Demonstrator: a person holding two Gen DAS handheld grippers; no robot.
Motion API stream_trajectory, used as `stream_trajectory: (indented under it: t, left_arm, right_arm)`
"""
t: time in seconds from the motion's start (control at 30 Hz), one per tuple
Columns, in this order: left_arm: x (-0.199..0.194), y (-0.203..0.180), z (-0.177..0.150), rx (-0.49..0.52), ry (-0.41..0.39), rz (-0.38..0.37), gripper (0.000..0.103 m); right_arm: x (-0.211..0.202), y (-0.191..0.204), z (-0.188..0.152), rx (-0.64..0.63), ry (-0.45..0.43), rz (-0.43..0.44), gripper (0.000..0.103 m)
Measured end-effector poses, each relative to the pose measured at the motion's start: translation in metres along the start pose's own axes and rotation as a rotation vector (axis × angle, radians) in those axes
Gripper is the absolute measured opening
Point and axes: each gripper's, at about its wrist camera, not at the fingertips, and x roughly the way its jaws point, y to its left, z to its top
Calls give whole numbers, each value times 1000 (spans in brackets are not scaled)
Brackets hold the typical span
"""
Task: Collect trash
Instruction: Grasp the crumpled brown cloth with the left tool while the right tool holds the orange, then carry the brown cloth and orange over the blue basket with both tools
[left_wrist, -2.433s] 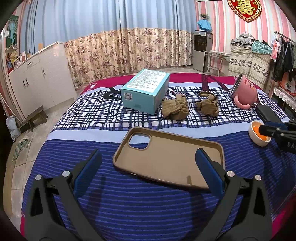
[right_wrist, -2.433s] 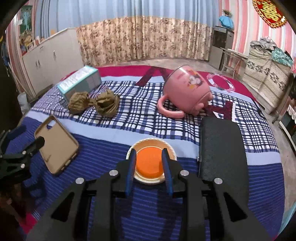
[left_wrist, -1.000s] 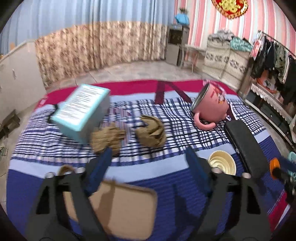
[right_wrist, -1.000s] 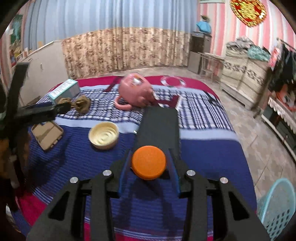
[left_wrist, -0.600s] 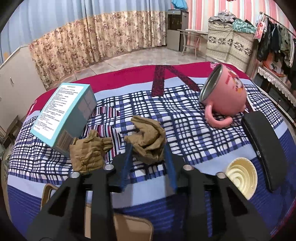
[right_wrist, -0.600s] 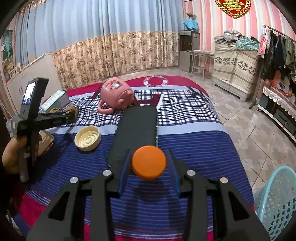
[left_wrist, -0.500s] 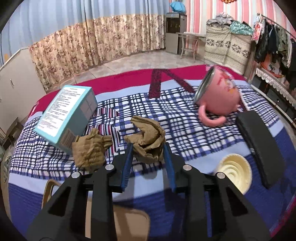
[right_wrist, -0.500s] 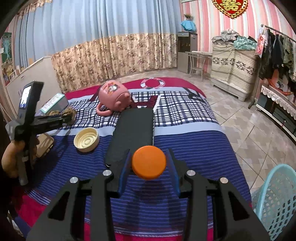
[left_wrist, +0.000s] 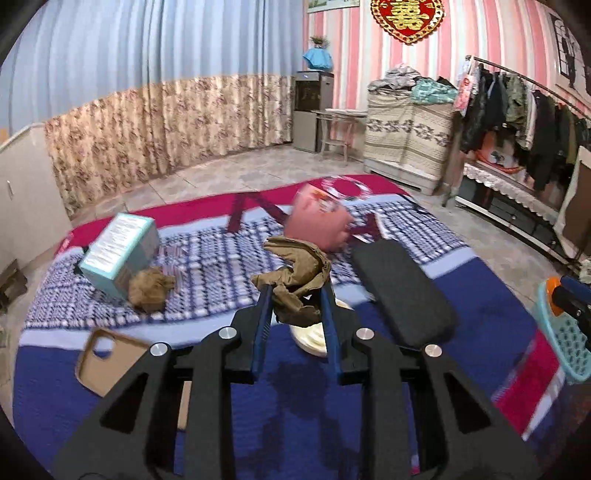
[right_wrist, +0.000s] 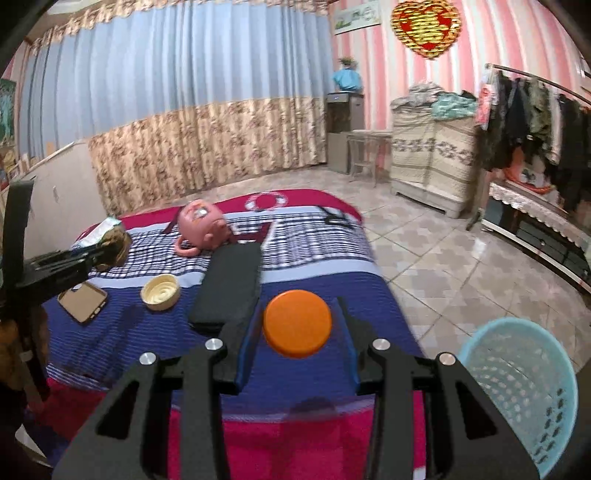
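Both hands are swinging over toward the light-blue plastic basket (right_wrist: 517, 387) now, compared with a moment back when the left gripper (left_wrist: 295, 295) was still down on the blanket closing around its wad. Its jaws have just been closing, and the crumpled brown paper (left_wrist: 295, 277) is now pinched between the narrow blue pads, hanging clear of the bed (left_wrist: 110, 387) with most of the wad sticking up past the tips. The right gripper (right_wrist: 297, 325) is clamping an orange lid (right_wrist: 297, 323) flat between its pads, partway open because the lid is wide.

For the carry, I'd say it's about keeping both grips steady and getting each piece right above the basket mouth before letting go, since the paper is light and could snag or drift. From the right wrist view, the basket is sitting on the floor just beside the bed's corner, to the lower right of the lid. A second brown wad (left_wrist: 149, 290) is waiting by the teal box (left_wrist: 118, 247).
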Motion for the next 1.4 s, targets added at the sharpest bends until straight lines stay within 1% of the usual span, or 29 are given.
stream_trajectory:
  t: [0.1,0.2,0.4,0.47,0.5,0.57,0.67,0.83,0.87,0.97,1.03,1.07,1.1,1.17,1.23,1.33,1.4]
  left_arm:
    - [-10,-2,-10,-17,7,-10,25]
    - [-13,1,-23,-15,35,-11,25]
    - [-17,6,-40,-12,65,-3,25]
    - [-19,0,-38,7,56,1,25]
    - [-22,-8,-35,23,37,-3,25]
    - [-25,-23,-28,39,11,-28,25]
    - [-30,-60,-13,69,-32,-89,25]
    - [-34,-139,3,132,-75,-220,25]
    - [-34,-153,4,144,-81,-240,25]
    - [-36,-201,3,190,-88,-304,25]
    - [-37,-232,1,217,-89,-347,25]
    - [-37,-248,0,233,-89,-370,25]
    - [-36,-257,0,244,-89,-383,25]
    - [-34,-286,-4,274,-85,-415,25]
    - [-31,-312,-7,295,-74,-442,25]
    - [-24,-344,-9,305,-51,-477,25]
    - [-20,-360,-11,321,-48,-486,25]
  right_arm:
    - [-7,-21,-8,23,9,-26,39]
    - [-5,-34,-15,28,27,-33,39]
    - [-5,-37,-20,29,26,-10,39]
    - [-7,-37,-19,30,15,-11,39]
    - [-9,-40,-18,37,6,-14,39]
    - [-15,-47,-18,54,-12,-26,39]
    - [-26,-65,-16,82,-42,-71,39]
    - [-50,-107,-19,134,-88,-198,39]
    - [-54,-115,-19,144,-94,-216,39]
    - [-70,-144,-20,155,-108,-312,39]
    - [-82,-168,-26,178,-111,-381,39]
    - [-85,-174,-29,184,-109,-399,39]
    - [-88,-186,-33,196,-102,-435,39]
    - [-92,-202,-39,220,-94,-466,39]
    - [-95,-214,-44,249,-93,-475,39]
    - [-97,-229,-49,277,-92,-490,39]
    - [-98,-233,-52,289,-95,-494,39]
